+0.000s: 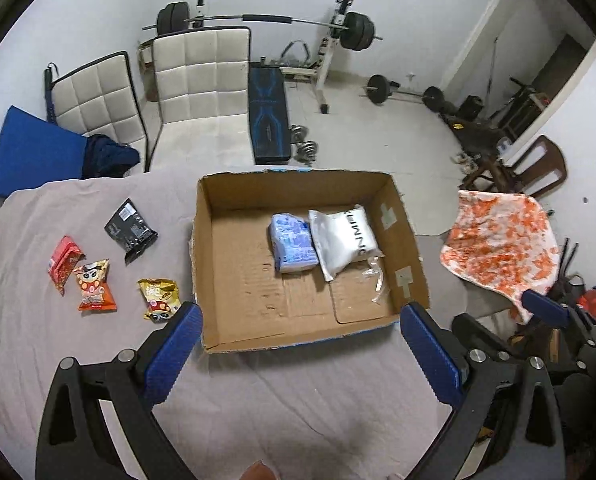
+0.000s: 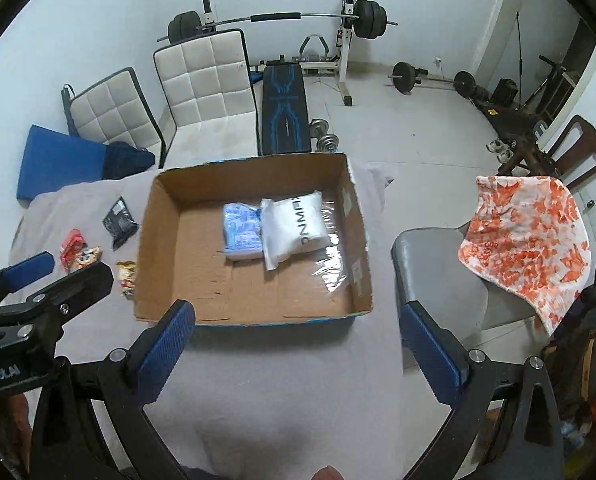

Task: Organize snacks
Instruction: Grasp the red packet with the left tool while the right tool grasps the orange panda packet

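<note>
While both the left gripper (image 1: 300, 350) and right gripper (image 2: 298, 346) hover with jaws spread and empty before the cardboard box (image 1: 234, 320), four light, crinkly snack packets (image 1: 122, 264) lie on the grey cloth to its left, probably best pinched by their sealed edges

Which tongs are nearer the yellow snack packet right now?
Left. The left tongs hang open with one fingertip just beside the yellow snack packet; the right tongs sit open farther right, before the cardboard box.
</note>
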A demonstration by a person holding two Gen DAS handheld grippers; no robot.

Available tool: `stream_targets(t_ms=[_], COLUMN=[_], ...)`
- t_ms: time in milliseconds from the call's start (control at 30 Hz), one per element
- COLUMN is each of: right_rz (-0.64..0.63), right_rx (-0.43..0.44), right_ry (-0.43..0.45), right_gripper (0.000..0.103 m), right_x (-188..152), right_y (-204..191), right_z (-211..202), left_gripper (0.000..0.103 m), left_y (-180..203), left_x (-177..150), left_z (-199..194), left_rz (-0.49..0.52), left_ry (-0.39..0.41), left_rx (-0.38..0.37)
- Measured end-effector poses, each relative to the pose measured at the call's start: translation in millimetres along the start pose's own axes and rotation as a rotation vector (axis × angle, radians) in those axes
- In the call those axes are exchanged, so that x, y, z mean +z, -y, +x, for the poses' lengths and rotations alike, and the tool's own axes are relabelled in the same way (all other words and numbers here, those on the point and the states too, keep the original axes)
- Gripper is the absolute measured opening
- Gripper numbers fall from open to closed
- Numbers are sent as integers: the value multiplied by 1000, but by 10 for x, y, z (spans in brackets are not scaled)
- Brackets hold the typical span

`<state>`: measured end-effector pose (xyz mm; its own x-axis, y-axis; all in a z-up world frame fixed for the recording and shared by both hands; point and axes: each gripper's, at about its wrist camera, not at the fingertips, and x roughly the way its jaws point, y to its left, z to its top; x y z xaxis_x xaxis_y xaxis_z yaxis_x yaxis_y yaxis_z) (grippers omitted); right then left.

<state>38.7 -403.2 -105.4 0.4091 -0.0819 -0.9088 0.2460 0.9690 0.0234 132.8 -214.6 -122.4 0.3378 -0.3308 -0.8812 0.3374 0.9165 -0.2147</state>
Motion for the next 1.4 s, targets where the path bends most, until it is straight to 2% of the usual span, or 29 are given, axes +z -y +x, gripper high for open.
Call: stream_targets(t_ms=[100, 200, 333, 467, 567, 700, 833, 933, 1000, 1033, 1100, 1133, 1267, 1400], right_rz=[9, 7, -31, -73, -96, -76, -41, -27, -27, -28, -36, -54, -51, -67], right_rx=[24, 60, 136, 221, 271, 297, 307, 285, 274, 272, 272, 255, 237, 182], right_ry=[-8, -31, -80, -150, -205, -317, -456, -530, -562, -582, -614, -627, -609, -610], right_gripper=[103, 103, 103, 103, 103, 103, 103, 101, 100, 97, 78, 62, 57, 52], right_x=[0, 21, 81, 178, 262, 327, 287, 196, 139, 106, 62, 39, 98, 186], right_y=[-168, -461, -1058, -1784, -2402, -3179, -3833, -4166, -4356, -4435, -4546, -4594, -4568, -4461], right_z=[-34, 14, 176, 486, 856, 1588, 2444, 2984, 3263, 3386, 3521, 3592, 3603, 3621], left_gripper=[101, 101, 101, 101, 101, 101, 101, 101, 101, 101, 101, 101, 101, 101], left_y=[-144, -430, -1048, -1816, -2514, -3525, -4239, -4615, -4783, -4833, -4875, -4879, -4829, -4701], left_x=[5, 27, 50, 27, 27, 57, 54, 24, 27, 29, 38, 51, 118, 161], left_z=[-117, -223, -292, -292, -202, 67, 448, 787, 995, 1080, 1296, 1409, 1774, 2169], left_rz=[13, 5, -41, -78, -112, -161, -198, -209, -196, -189, -160, -139, -74, 32], left_ry=[12, 16, -1, -11, -47, -106, -181, -241, -276, -290, -323, -339, -409, -490], left_rx=[-4, 23, 57, 165, 245, 373, 423, 424, 408, 403, 390, 372, 302, 277])
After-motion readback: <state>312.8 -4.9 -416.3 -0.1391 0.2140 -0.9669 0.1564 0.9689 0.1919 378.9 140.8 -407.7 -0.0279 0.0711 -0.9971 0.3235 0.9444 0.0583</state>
